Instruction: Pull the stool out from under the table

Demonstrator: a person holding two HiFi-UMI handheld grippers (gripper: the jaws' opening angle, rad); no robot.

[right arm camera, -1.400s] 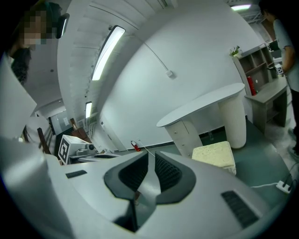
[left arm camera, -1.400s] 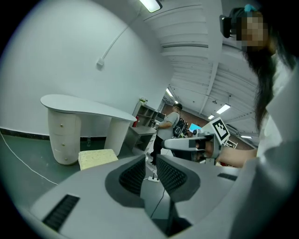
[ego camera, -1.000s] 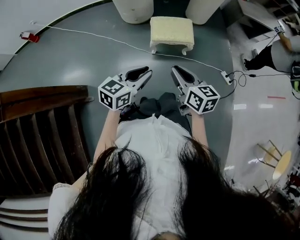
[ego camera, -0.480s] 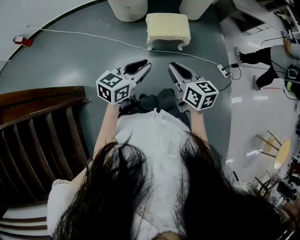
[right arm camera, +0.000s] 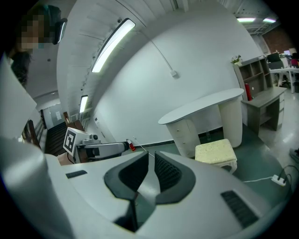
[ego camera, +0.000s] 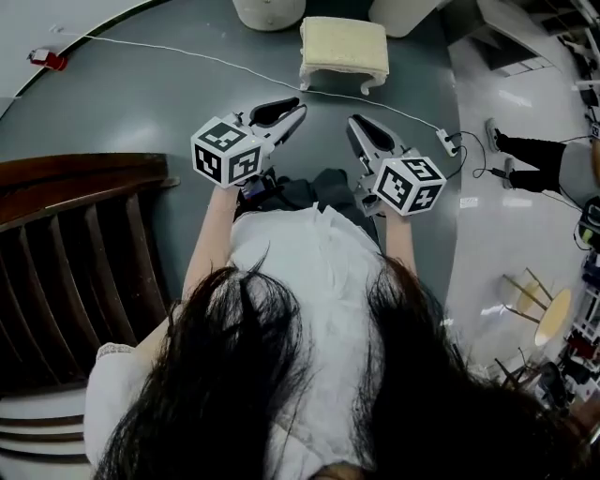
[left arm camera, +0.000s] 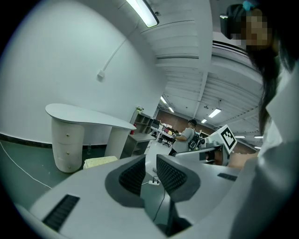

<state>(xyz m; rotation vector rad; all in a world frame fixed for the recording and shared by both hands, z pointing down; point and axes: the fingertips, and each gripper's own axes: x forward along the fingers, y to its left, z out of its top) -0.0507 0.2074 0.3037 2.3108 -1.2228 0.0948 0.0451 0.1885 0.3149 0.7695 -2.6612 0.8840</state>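
Observation:
The stool (ego camera: 344, 47), a cream cushion on short white legs, stands on the grey floor in front of the white table, between its two pedestals (ego camera: 269, 11). It also shows in the left gripper view (left arm camera: 100, 161) and in the right gripper view (right arm camera: 215, 151), beside the table (right arm camera: 205, 105). My left gripper (ego camera: 298, 106) and right gripper (ego camera: 353, 122) are held side by side close to my body, a short way from the stool. Both are shut with nothing between the jaws (left arm camera: 150, 161) (right arm camera: 150, 158).
A white cable crosses the floor just in front of the stool and ends at a power strip (ego camera: 448, 142). A dark wooden railing (ego camera: 84, 244) fills the left. A person (ego camera: 553, 159) stands on the pale floor at right, with a wooden stool (ego camera: 558, 323) lower right.
Both grippers, still shut, have edged a little closer to the stool. The stool has not moved. The person at the right has shifted along the pale floor.

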